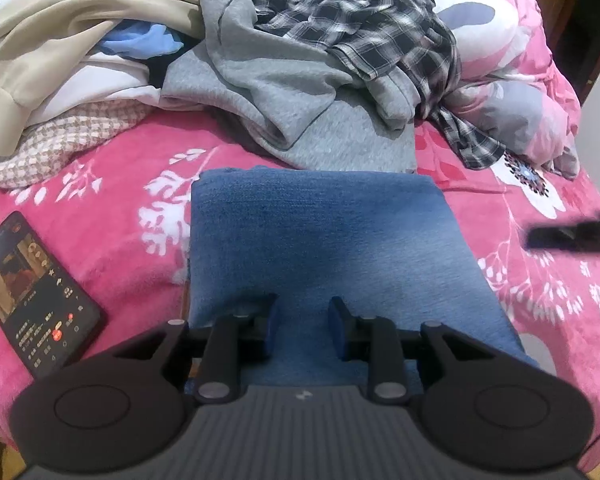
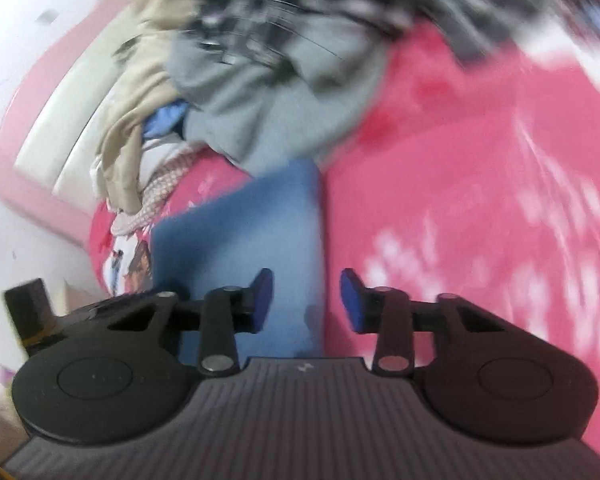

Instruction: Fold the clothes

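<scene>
Folded blue jeans (image 1: 320, 232) lie flat on the pink floral blanket (image 1: 120, 200). My left gripper (image 1: 303, 312) hovers over their near end, its blue-padded jaws a little apart with nothing pinched between them. At the right edge of the left wrist view, a dark blurred shape is my right gripper (image 1: 572, 236). In the blurred right wrist view, the right gripper (image 2: 306, 280) is open over the right edge of the jeans (image 2: 252, 232), and nothing is between its pads.
A heap of unfolded clothes lies behind the jeans: a grey sweatshirt (image 1: 284, 92), a black-and-white plaid shirt (image 1: 360, 28) and a beige garment (image 1: 80, 20). A lit phone (image 1: 36, 292) rests on the blanket to the left. A pink and cream headboard (image 2: 60, 132) stands beyond.
</scene>
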Tool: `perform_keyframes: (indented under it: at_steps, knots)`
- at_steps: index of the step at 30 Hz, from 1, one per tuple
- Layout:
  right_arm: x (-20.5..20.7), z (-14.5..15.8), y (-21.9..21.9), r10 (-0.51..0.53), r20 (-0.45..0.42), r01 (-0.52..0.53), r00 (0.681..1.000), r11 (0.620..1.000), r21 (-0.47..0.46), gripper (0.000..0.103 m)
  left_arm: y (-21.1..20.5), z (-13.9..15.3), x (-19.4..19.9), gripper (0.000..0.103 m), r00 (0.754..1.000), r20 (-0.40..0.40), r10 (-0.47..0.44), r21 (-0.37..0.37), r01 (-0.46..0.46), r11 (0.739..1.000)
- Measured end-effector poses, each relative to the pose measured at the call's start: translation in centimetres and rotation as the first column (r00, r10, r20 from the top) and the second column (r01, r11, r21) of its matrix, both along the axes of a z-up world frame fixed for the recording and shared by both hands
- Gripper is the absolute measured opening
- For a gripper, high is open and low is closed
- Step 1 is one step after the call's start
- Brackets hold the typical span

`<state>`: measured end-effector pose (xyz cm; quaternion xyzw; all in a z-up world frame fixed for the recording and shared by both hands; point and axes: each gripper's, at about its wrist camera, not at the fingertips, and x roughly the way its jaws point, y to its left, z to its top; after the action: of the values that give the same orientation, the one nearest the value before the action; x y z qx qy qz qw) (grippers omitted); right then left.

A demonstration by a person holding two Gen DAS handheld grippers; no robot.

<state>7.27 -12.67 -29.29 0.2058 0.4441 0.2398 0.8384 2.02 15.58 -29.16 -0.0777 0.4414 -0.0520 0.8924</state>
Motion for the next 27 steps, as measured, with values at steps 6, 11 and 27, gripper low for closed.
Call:
perform_keyframes:
  at_steps: [6, 11, 27]
  knots:
    - [8.2, -4.5, 6.6, 0.129, 0.080, -0.119, 0.988, 0.986, -0.121, 0.019, -0.5, 0.1, -0.6, 0.033, 1.000, 0.015, 0.005, 0.001, -0.005, 1.000]
    - [9.1, -3.7, 6.4, 0.113, 0.087, -0.100, 0.990, 0.985, -0.141, 0.015, -1.5, 1.2, -1.3, 0.043, 0.998, 0.045, -0.037, 0.072, 0.033, 0.997]
    - [7.5, -1.0, 23.4, 0.706, 0.242, -0.548, 0.665, 0.682, -0.485, 0.017, -0.6, 0.9, -4.5, 0.055, 0.985, 0.099, -0.143, 0.140, 0.129, 0.982]
